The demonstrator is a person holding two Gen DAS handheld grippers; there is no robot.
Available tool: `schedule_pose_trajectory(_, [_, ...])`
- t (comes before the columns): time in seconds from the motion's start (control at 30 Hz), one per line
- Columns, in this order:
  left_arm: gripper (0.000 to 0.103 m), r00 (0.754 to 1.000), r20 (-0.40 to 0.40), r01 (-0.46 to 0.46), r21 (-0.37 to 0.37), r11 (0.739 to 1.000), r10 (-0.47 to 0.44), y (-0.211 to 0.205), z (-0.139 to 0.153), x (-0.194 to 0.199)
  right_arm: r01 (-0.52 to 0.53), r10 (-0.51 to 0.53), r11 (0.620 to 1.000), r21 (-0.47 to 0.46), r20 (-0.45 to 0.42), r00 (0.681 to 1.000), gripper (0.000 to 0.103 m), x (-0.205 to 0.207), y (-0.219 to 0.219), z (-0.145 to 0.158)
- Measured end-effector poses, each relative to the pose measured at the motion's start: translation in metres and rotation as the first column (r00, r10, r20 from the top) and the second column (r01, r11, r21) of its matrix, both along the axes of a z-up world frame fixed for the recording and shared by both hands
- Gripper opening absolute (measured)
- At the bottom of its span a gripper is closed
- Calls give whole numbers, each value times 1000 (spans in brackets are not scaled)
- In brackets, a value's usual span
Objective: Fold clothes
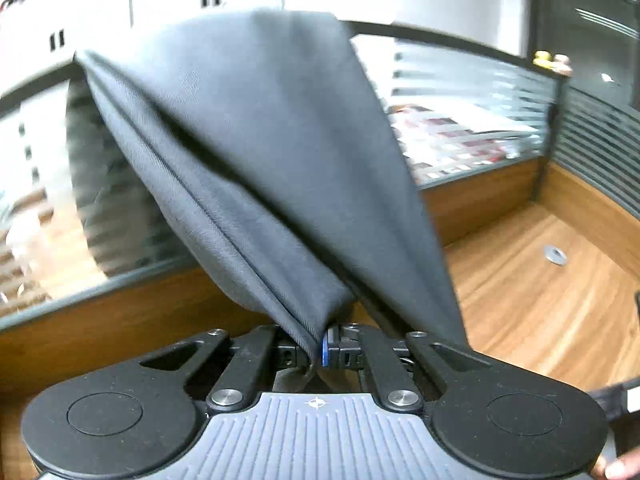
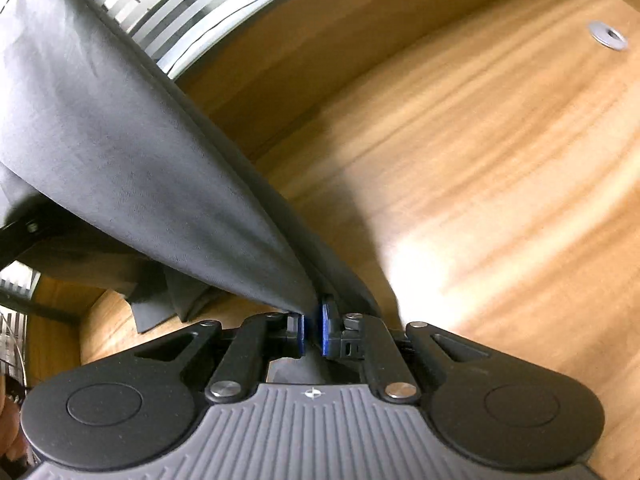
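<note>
A dark grey garment [image 1: 256, 152] is lifted above the wooden table [image 1: 532, 304]. My left gripper [image 1: 318, 350] is shut on a bunched edge of it, and the cloth fans up and away from the jaws. My right gripper [image 2: 312, 334] is shut on another edge of the same garment [image 2: 120, 152], which stretches taut up to the left. A lower part of the cloth [image 2: 160, 300] hangs down and touches the table [image 2: 460, 160] at the left of the right wrist view.
A frosted striped glass partition [image 1: 472, 112] with a wooden base runs along the table's far side and right side. A round metal cable grommet [image 1: 555, 255] sits in the tabletop; it also shows in the right wrist view [image 2: 608, 35].
</note>
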State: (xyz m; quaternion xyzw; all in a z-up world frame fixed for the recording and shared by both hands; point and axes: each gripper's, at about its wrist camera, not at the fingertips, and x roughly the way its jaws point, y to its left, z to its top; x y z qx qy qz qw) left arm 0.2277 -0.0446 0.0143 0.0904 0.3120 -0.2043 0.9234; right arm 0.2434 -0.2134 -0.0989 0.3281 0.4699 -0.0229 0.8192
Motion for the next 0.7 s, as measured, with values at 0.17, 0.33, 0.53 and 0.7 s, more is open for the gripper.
schedule_pose_trajectory(0.17, [5, 998, 49, 32, -2, 999, -32, -4, 7, -33, 63, -62, 998, 30, -20, 998, 7, -30, -14, -6])
schedule_pose_trajectory(0.33, [5, 997, 71, 35, -6, 999, -35, -14, 14, -59, 93, -91, 995, 44, -48, 995, 6, -55, -27, -13])
schedule_pose_trajectory(0.53, [5, 999, -20, -42, -70, 997, 41, 8, 11, -60, -86, 86, 996, -20, -7, 996, 13, -58, -19, 5])
schedule_pose_trajectory(0.7, [5, 996, -54, -79, -80, 994, 75, 23, 7, -57, -258, 261, 958, -126, 9, 965, 38, -43, -19, 34])
